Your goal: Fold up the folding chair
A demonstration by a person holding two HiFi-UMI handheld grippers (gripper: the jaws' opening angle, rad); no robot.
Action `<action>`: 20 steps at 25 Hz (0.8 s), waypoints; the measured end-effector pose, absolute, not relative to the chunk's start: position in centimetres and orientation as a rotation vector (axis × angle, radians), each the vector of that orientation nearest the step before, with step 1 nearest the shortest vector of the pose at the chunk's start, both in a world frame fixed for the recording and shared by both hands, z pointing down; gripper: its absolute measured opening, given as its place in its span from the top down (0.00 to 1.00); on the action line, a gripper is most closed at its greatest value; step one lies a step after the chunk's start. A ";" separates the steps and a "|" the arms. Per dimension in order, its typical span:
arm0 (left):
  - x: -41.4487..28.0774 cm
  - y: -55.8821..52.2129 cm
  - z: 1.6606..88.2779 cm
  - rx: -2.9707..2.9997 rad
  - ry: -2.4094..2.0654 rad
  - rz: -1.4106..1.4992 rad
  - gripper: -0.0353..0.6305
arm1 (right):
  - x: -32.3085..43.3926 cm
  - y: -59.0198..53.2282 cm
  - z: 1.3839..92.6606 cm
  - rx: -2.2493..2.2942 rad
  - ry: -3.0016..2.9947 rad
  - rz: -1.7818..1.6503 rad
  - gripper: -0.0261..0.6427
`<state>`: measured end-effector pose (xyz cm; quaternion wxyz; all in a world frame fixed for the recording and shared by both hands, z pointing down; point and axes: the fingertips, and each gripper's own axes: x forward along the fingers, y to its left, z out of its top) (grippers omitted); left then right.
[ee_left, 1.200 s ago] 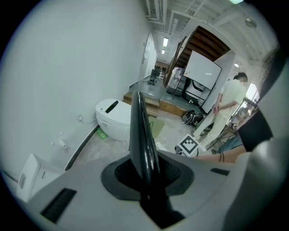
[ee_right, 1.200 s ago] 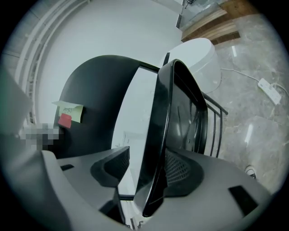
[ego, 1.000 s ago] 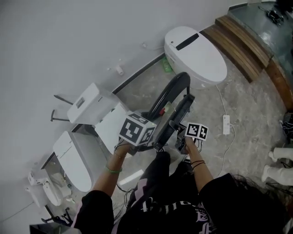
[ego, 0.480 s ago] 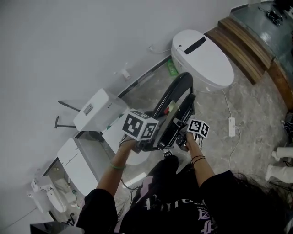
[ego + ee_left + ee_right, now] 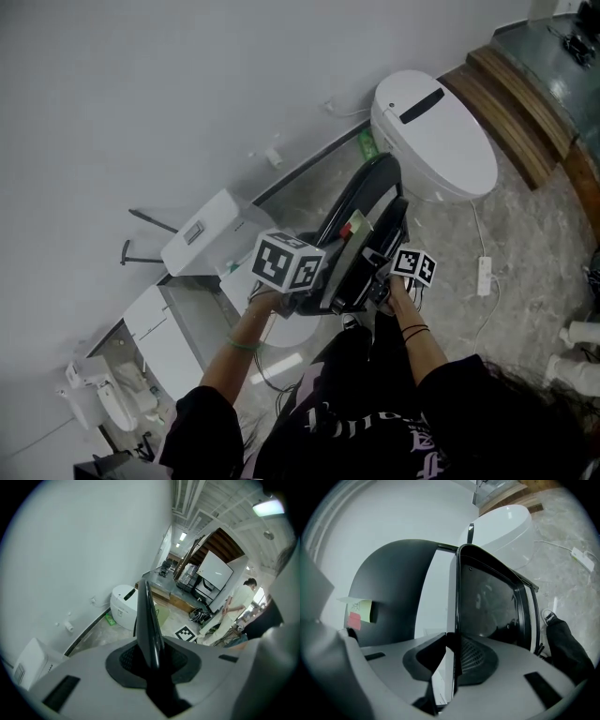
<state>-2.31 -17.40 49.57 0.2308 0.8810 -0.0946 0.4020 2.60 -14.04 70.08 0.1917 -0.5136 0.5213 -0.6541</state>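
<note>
My forearms reach forward and down to the folding chair (image 5: 361,202), which stands before a white toilet (image 5: 436,136). My left gripper (image 5: 150,660) is clamped on its black edge. My right gripper's (image 5: 452,656) jaws are closing on a thin panel edge between them. Only the left gripper view shows a person (image 5: 239,606) standing across the room.

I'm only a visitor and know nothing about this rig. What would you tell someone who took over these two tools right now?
Left hand-held gripper: clamped on a thin black edge of the chair.
Right hand-held gripper: jaws closing on another chair edge, which sits between them.
Where: the chair is between both grippers in front of the person, near the toilet by the wall.
Done: back and seat lie nearly together.
Left: the right gripper view shows a gap between them. Likely press them flat, then set the chair down.
</note>
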 end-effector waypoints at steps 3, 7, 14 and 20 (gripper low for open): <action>-0.9 -20.7 49.0 2.385 -0.341 1.100 0.84 | 3.7 -17.6 69.5 -1.390 1.517 -1.854 0.84; 1.9 -24.2 49.2 2.342 -0.398 1.102 0.84 | 6.3 -22.2 69.2 -1.326 1.570 -1.899 0.84; 7.6 -30.5 48.3 2.383 -0.504 1.120 0.84 | 11.7 -29.9 69.0 -1.254 1.615 -1.938 0.84; 10.4 -35.4 47.9 2.368 -0.518 1.122 0.84 | 14.4 -34.5 68.9 -1.245 1.624 -1.935 0.84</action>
